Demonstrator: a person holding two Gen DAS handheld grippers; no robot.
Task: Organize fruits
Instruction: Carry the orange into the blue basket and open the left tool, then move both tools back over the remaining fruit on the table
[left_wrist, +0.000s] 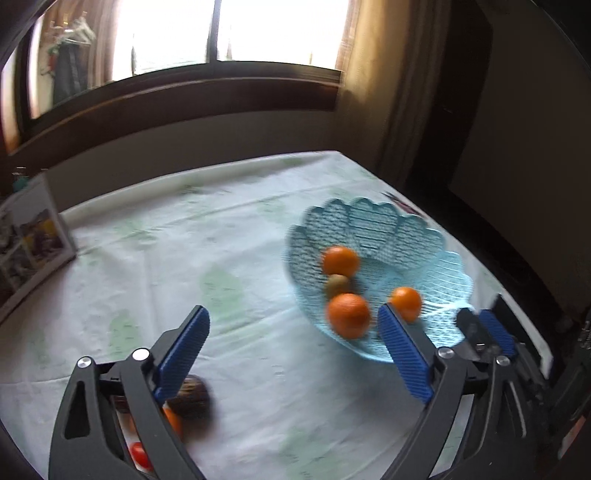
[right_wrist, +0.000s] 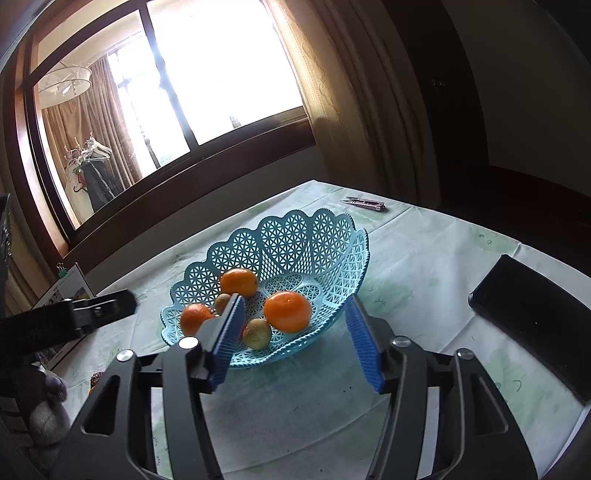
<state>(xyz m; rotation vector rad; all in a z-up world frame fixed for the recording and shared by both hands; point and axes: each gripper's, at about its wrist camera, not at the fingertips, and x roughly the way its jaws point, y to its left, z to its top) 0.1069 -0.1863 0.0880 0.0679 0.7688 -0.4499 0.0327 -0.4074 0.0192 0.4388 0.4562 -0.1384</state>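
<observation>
A light blue lattice basket (left_wrist: 402, 229) (right_wrist: 295, 236) stands on the pale tablecloth. It holds three oranges (left_wrist: 349, 320) (right_wrist: 287, 311) and a small greenish-brown fruit (left_wrist: 337, 283) (right_wrist: 222, 302). The right wrist view shows one more yellowish fruit (right_wrist: 258, 333) in it. My left gripper (left_wrist: 293, 315) is open wide left of the basket, with nothing between its pads. Behind its left finger lie a dark brown fruit (left_wrist: 192, 400), an orange fruit (left_wrist: 171, 421) and a red one (left_wrist: 139, 454). My right gripper (right_wrist: 295, 301) (left_wrist: 480, 321) stands open at the basket's near rim.
A framed picture (left_wrist: 33, 236) leans at the table's left edge. A black phone (right_wrist: 535, 321) lies right of the basket, and small clippers (right_wrist: 365, 204) lie behind it. The table's far edge meets the wall under a window.
</observation>
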